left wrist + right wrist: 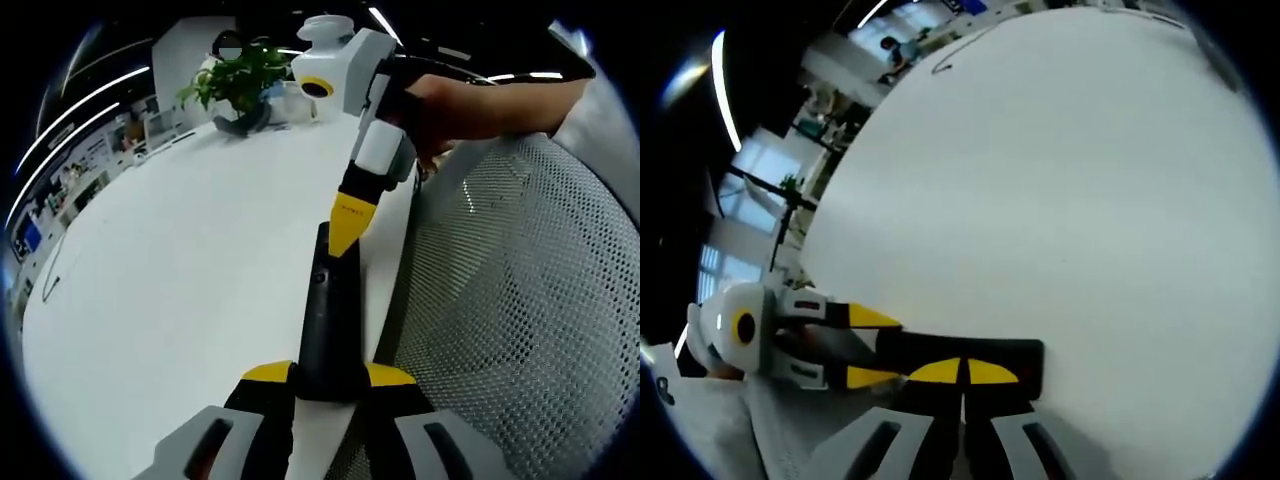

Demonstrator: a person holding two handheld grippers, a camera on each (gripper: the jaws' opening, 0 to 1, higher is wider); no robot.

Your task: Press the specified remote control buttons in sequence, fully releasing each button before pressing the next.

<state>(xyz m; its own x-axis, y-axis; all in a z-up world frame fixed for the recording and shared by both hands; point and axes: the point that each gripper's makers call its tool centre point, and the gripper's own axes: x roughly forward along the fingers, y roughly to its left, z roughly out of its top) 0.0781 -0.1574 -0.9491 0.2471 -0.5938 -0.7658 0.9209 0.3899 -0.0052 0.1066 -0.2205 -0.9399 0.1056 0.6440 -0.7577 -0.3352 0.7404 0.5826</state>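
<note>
The remote (328, 320) is a long, slim black bar lying near the edge of the white table (180, 280). The left gripper (328, 378) is clamped on its near end, a yellow-tipped jaw on each side. The right gripper (347, 228) has its jaws together, the yellow tip touching the remote's top face near the far end. At the table's far end a pot (248, 118) holds a green plant (238, 78). A mesh chair (520, 290) stands just beside the table edge.

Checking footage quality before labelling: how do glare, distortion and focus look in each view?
Left gripper view: fisheye bends the white table edge; ceiling strip lights glare brightly; the long black remote control is sharp. Right gripper view: table washed out pale, remote clear, distant room blurry.
</note>
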